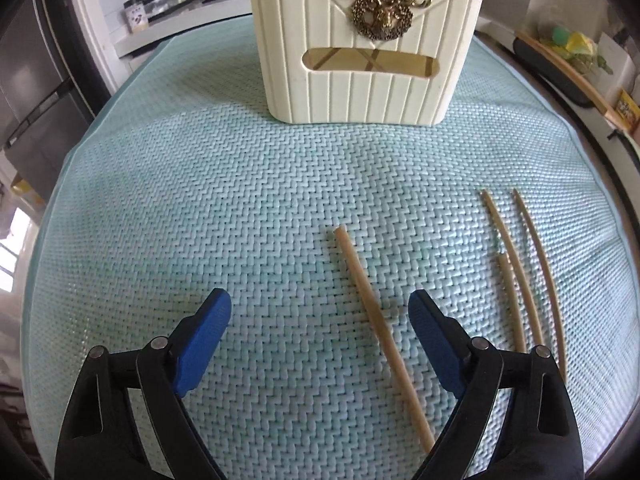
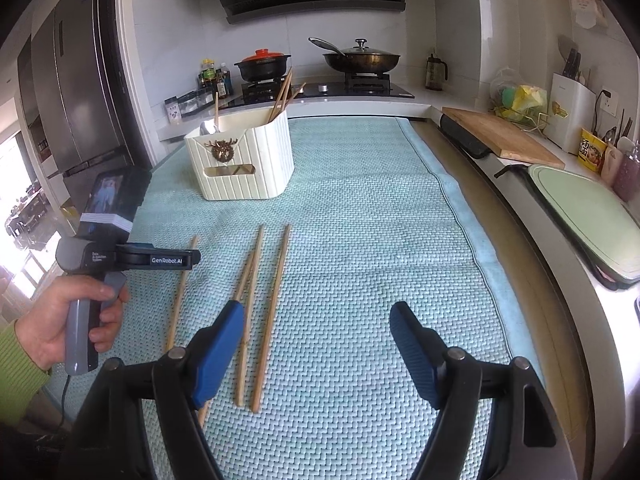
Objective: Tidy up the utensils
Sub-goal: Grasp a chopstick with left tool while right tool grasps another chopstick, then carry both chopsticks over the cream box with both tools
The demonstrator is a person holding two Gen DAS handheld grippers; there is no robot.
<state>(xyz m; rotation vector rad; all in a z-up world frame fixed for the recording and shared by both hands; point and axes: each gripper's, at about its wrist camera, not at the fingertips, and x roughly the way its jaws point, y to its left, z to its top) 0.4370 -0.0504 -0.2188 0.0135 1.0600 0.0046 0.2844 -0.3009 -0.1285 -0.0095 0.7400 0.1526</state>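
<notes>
The left gripper [image 1: 320, 316] hangs low over the teal woven mat [image 1: 200, 208], its blue-padded jaws spread wide and holding nothing. A single loose chopstick [image 1: 376, 316] lies between them, nearer the right pad, running from about 12 o'clock down toward 5 o'clock in the left wrist view. Three more chopsticks [image 1: 516, 276] lie close together at 3 o'clock, apart from the first.

The cream ribbed utensil holder [image 1: 364, 56] with its brass deer-head emblem [image 1: 382, 10] stands upright at 12 o'clock, well apart from the loose sticks. In the right wrist view it already contains several upright chopsticks and a metal spoon [image 2: 208, 127].

The right gripper [image 2: 318, 316] is likewise released and empty, hovering over bare mat, with the group of three chopsticks [image 2: 260, 312] at its 9 o'clock, beside its left pad.

The step in hand looks like the pickup of the lone chopstick by the left gripper. The next move probably calls for lowering to the mat and centring the thin stick between the pads before clenching; being slim and round, it could roll or slip out.
</notes>
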